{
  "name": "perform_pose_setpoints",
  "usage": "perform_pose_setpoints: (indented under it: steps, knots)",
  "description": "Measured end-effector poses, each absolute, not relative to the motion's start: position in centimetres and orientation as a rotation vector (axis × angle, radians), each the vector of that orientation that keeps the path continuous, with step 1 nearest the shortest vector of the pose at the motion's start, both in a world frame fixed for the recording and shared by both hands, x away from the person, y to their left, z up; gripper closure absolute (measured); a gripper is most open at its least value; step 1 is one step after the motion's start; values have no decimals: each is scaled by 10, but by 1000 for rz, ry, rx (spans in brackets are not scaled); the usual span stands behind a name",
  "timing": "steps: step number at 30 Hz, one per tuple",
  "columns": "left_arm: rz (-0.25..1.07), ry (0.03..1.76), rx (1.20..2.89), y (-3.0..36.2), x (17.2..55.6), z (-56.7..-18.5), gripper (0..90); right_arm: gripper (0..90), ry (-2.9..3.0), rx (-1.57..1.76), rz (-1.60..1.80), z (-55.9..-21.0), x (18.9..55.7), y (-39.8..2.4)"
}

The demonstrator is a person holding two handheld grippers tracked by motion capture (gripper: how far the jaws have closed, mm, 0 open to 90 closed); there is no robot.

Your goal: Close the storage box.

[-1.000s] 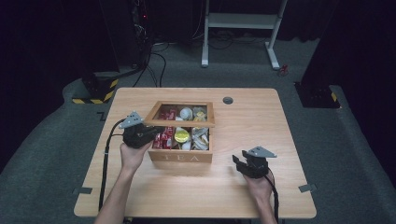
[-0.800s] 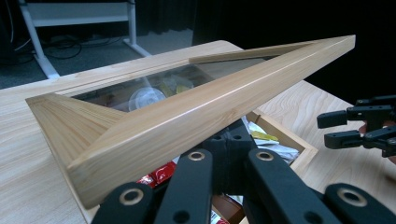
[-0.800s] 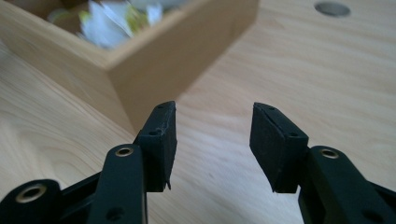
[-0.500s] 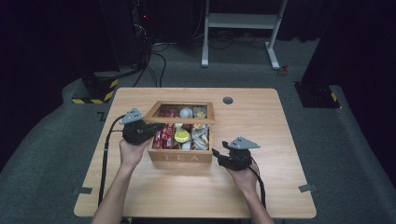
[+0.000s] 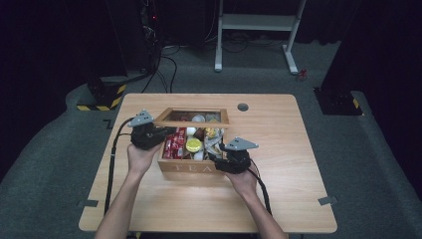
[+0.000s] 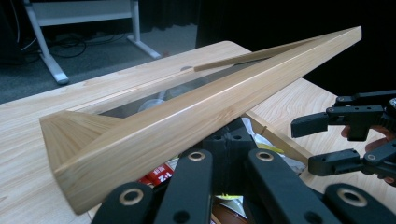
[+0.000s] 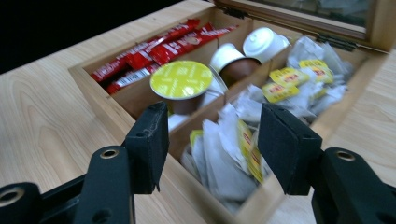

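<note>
Left gripper (image 5: pixel 164 133) clamping lid (image 5: pixel 191 117) of tea box (image 5: pixel 191 167), holding it raised. Right gripper (image 7: pixel 212 140) unclenched, jaws just been opening, hovering over tea bags (image 7: pixel 233 154) at box's 4 o'clock corner, nothing pressed. Box sitting mid-tabletop (image 5: pixel 288 149).

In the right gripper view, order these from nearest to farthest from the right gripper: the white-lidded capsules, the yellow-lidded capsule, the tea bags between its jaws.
From the right gripper:
1. Tea bags, right compartment, between the open jaws.
2. Yellow-lidded capsule, middle compartment, just beyond the left jaw.
3. White-lidded capsules, farther back, near the hinged lid.
</note>
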State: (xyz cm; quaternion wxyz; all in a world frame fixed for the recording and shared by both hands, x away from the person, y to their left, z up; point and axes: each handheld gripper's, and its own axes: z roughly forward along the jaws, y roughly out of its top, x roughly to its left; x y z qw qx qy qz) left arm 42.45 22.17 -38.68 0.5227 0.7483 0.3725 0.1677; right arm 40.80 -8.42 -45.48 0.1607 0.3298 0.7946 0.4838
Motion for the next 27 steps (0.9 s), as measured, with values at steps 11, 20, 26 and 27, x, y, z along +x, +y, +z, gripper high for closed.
perform_pose_setpoints:
  steps: [11, 20, 26, 27]
  knots:
    - [403, 886, 1789, 221, 428, -383, 900, 375, 2280, 948, 1390, -455, 417, -70]
    - [395, 890, 1782, 221, 432, -379, 900, 375, 2293, 939, 1382, -453, 424, -56]
    - [382, 895, 1770, 219, 437, -376, 900, 360, 2322, 932, 1356, -451, 429, -41]
    - [382, 895, 1770, 219, 437, -376, 900, 358, 2326, 931, 1351, -451, 430, -39]
